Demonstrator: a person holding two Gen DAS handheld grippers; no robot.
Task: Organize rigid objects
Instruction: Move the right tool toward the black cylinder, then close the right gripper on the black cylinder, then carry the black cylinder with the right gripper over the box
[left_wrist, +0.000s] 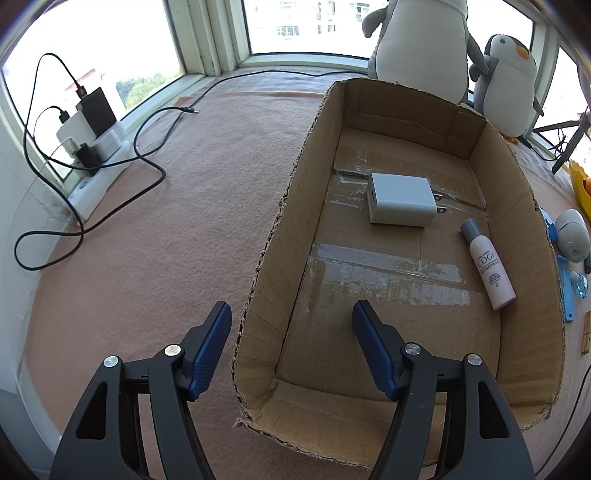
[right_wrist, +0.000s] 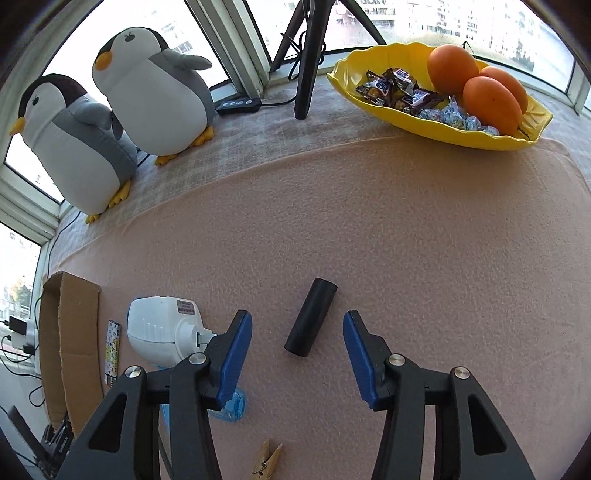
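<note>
A cardboard box (left_wrist: 288, 206) lies on the pink cloth and holds a white charger (left_wrist: 400, 200) and a pink bottle with a grey cap (left_wrist: 489, 264). My left gripper (left_wrist: 291, 325) is open and empty, straddling the box's near left wall. In the right wrist view a black cylinder (right_wrist: 311, 322) lies on the cloth. My right gripper (right_wrist: 297, 341) is open, with the cylinder lying between the fingertips. A white plug-in device (right_wrist: 162, 328), a patterned stick (right_wrist: 112, 347), a blue crystal piece (right_wrist: 232, 406) and a wooden clothespin (right_wrist: 266, 459) lie left of and below the cylinder.
Two plush penguins (right_wrist: 110, 107) stand by the window. A yellow bowl (right_wrist: 373, 99) holds oranges and sweets. A tripod leg (right_wrist: 308, 62) stands behind it. A power strip with cables (left_wrist: 96, 155) sits at the left. The box edge also shows in the right wrist view (right_wrist: 70, 343).
</note>
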